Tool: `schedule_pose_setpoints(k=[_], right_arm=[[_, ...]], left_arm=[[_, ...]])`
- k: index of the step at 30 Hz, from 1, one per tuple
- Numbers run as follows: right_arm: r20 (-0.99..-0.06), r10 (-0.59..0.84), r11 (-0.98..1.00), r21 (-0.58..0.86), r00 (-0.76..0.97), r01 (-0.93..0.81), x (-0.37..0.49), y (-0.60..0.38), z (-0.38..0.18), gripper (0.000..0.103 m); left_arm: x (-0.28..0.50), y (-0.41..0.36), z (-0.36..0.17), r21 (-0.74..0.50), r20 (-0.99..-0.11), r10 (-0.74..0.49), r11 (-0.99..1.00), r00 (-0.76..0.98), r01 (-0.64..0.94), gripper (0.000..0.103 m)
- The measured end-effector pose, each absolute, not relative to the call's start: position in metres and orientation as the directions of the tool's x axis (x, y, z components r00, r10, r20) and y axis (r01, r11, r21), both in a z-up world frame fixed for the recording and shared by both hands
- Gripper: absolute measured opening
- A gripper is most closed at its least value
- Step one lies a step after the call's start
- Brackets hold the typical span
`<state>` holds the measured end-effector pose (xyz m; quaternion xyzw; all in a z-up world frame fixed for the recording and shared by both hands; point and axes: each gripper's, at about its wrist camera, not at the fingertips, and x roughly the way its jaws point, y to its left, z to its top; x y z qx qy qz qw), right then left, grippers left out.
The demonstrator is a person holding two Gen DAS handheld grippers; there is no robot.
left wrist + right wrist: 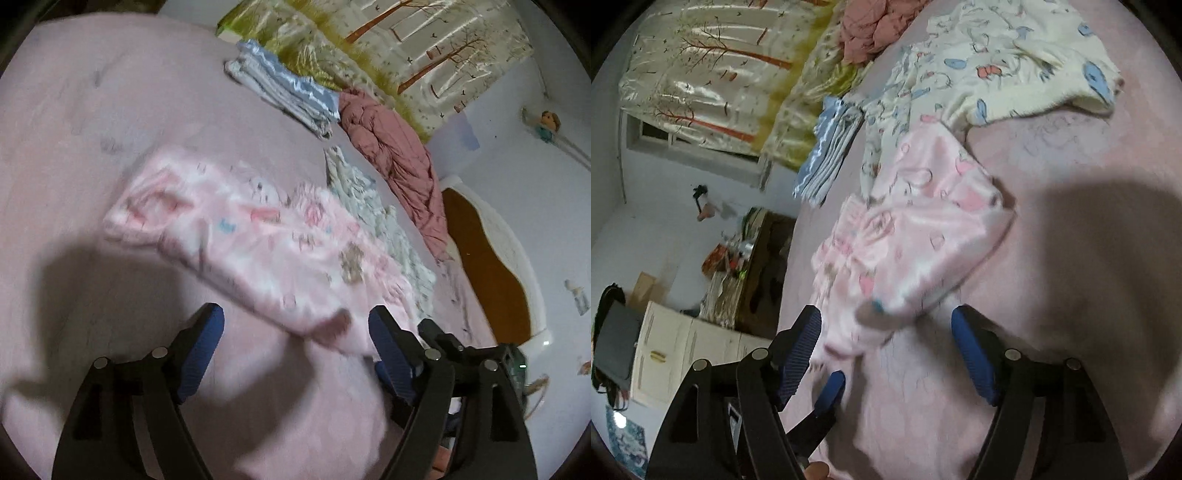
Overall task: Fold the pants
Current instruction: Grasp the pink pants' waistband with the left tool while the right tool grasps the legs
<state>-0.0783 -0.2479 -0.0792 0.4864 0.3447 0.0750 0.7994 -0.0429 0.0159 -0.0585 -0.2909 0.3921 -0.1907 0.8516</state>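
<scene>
bed pink | pants folded, lying flat | left gripper and right gripper both apart, empty | step: fold released | next: likely smooth or set aside

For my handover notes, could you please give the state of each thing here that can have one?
Pink pants: folded, lying flat on the bed, not gripped.
Left gripper: open, empty.
Right gripper: open, pants edge between the fingers, untouched.
Cream printed garment: unfolded, spread loosely.
Blue-trimmed blanket: folded.
Pink quilt: crumpled.
</scene>
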Motion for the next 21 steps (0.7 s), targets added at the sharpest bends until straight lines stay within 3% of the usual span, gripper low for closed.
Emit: schedule_pose_setpoints(k=[6,10,15,16,18,19,20,21], right_arm=[[-0.500,0.391,0.566,0.793,0.773,0.226,-0.055,-0.244,-0.076,0.075],[-0.525,0.341,0.631,0.743,0.780,0.224,-0.041,-0.236,-0.071,0.078],[-0.552,0.268,0.682,0.687,0.789,0.250,-0.025,-0.229,-0.067,0.079],[-0.556,0.254,0.688,0.679,0.792,0.256,-0.022,-0.229,-0.067,0.079],[-0.553,0.232,0.702,0.665,0.800,0.256,-0.016,-0.227,-0.065,0.079],[-0.554,0.228,0.709,0.658,0.801,0.254,-0.016,-0.227,-0.066,0.072],[-0.558,0.220,0.721,0.646,0.800,0.252,-0.015,-0.226,-0.066,0.066],[-0.555,0.221,0.722,0.646,0.802,0.248,-0.017,-0.227,-0.067,0.053]], left_arm=[[-0.028,0.009,-0.062,-0.593,-0.555,-0.492,0.799,0.671,0.096,0.082],[-0.014,0.005,-0.061,-0.581,-0.563,-0.472,0.810,0.679,0.082,0.089],[0.003,0.000,-0.062,-0.542,-0.580,-0.423,0.838,0.696,0.057,0.089],[0.004,0.001,-0.062,-0.539,-0.579,-0.416,0.841,0.702,0.054,0.087],[0.004,0.001,-0.063,-0.521,-0.585,-0.388,0.853,0.712,0.037,0.069],[0.004,0.003,-0.065,-0.521,-0.587,-0.384,0.853,0.713,0.030,0.056],[0.003,0.006,-0.066,-0.532,-0.582,-0.394,0.846,0.712,0.033,0.048],[0.002,0.007,-0.068,-0.551,-0.572,-0.416,0.833,0.707,0.044,0.044]])
